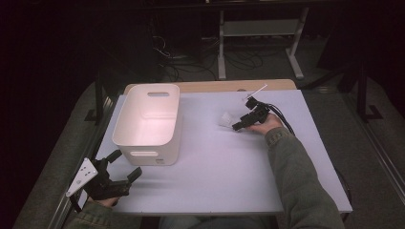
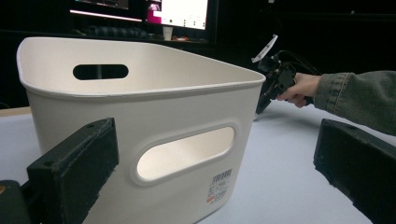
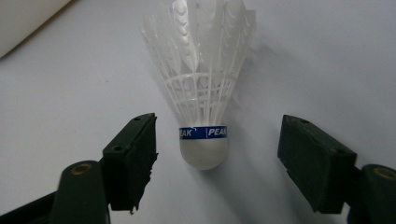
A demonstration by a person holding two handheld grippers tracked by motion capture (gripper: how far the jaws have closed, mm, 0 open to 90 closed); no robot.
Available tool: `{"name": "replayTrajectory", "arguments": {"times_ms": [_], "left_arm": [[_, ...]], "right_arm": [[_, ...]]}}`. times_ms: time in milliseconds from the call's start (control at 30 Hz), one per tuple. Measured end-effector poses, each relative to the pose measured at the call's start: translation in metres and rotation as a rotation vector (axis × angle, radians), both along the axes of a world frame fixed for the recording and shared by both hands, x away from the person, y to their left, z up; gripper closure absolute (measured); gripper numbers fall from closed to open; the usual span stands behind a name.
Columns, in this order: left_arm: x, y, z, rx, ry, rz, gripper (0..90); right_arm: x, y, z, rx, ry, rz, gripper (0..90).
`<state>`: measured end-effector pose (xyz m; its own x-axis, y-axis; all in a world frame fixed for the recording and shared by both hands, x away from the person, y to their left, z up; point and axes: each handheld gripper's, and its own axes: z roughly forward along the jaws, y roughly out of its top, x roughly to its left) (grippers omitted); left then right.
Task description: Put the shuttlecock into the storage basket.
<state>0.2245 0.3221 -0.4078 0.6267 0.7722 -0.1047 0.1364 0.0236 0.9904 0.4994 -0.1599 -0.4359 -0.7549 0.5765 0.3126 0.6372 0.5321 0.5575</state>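
— Dark room behind, cables and a frame on the floor, and a pale worktop (image 1: pixel 215 162) lit in the middle. What's the right gripper (image 3: pixel 217 154) doing?

— Closing in on a shuttlecock (image 3: pixel 203 93). Its jaws stand wide apart, nothing held, with the cork nose lying between them, apart from both pads. The feather skirt points away, straight ahead of the gripper.

— Is it touching yet?

— No. There's bare worktop between each pad and the cork. The left pad sits a little nearer than the right.

— So which step is this?

— I'd call it the approach, just short of the grasp. The shuttlecock lies on its side in front of the right gripper (image 1: pixel 240 124), which comes at it low.

— And the left gripper (image 1: pixel 119 168)?

— Also wide open and empty. It waits near the person, with a white bin (image 2: pixel 140 121) right ahead of it; the bin's handle slot faces the jaws. From above, the bin (image 1: pixel 148 121) sits between the two grippers, closer to the left one.

— What does the next move call for?

— Probably a slight advance so the pads flank the cork or the blue band, then a gentle close. Pinch the skirt and it may crush; catch only the rounded tip and it could squirt out. After that, my guess is a lift and carry to the bin, which looks empty
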Motion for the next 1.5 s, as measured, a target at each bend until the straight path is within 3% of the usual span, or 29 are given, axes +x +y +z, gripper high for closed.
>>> {"name": "replayTrajectory", "arguments": {"times_ms": [500, 767, 833, 967, 1500], "left_arm": [[0.000, 0.000, 0.000, 0.001, -0.004, 0.002, 0.0], [0.000, 0.000, 0.000, -0.001, -0.003, 0.001, 0.0], [0.000, 0.000, 0.000, 0.002, -0.003, 0.003, 0.0], [0.000, 0.000, 0.000, 0.001, -0.002, 0.001, 0.0], [0.000, 0.000, 0.000, -0.002, 0.001, 0.000, 0.0]], "right_arm": [[0.001, 0.007, -0.004, -0.024, -0.006, 0.047, 44.1], [0.000, 0.007, -0.004, -0.031, -0.007, 0.060, 62.8], [-0.001, 0.008, -0.003, -0.038, 0.001, 0.056, 63.5], [-0.003, 0.010, -0.001, -0.051, -0.027, 0.066, 64.0], [-0.007, 0.014, 0.008, -0.016, -0.030, 0.066, 64.0]]}}
